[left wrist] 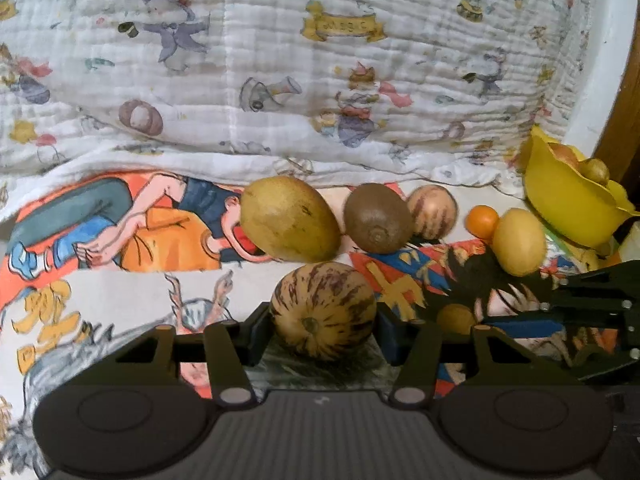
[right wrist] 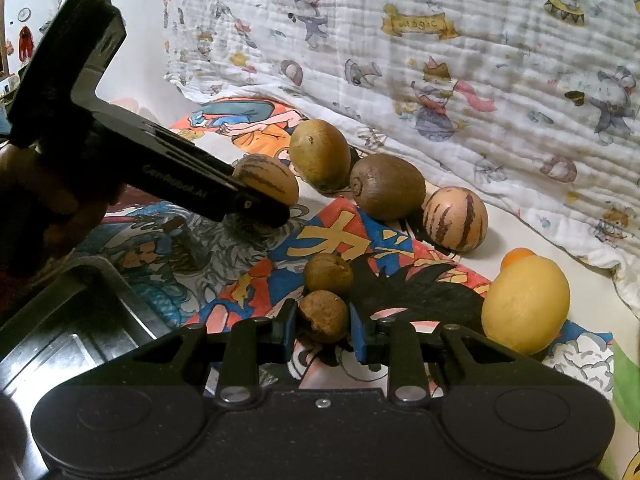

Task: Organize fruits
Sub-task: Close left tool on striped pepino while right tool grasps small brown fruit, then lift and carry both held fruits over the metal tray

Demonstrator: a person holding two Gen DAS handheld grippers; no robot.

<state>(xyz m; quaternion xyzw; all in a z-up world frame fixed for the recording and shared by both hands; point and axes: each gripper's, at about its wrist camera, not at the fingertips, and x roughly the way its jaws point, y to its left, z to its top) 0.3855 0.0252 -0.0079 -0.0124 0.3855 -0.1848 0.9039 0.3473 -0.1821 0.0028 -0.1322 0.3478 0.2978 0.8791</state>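
Observation:
My left gripper (left wrist: 322, 326) is shut on a striped tan melon (left wrist: 322, 314), held low over the cartoon sheet (left wrist: 120, 300); it also shows in the right wrist view (right wrist: 266, 182). My right gripper (right wrist: 323, 330) is shut on a small brown round fruit (right wrist: 323, 315); a second small brown fruit (right wrist: 328, 274) lies just beyond it. On the sheet lie a green mango (left wrist: 290, 218), a kiwi (left wrist: 378, 218), a second striped melon (left wrist: 432, 211), a small orange fruit (left wrist: 482, 221) and a yellow lemon (left wrist: 519, 241).
A yellow bowl (left wrist: 568, 204) with fruits in it stands at the far right. A metal tray (right wrist: 72, 320) lies at the lower left of the right wrist view. A folded printed blanket (left wrist: 280, 60) rises behind the fruits.

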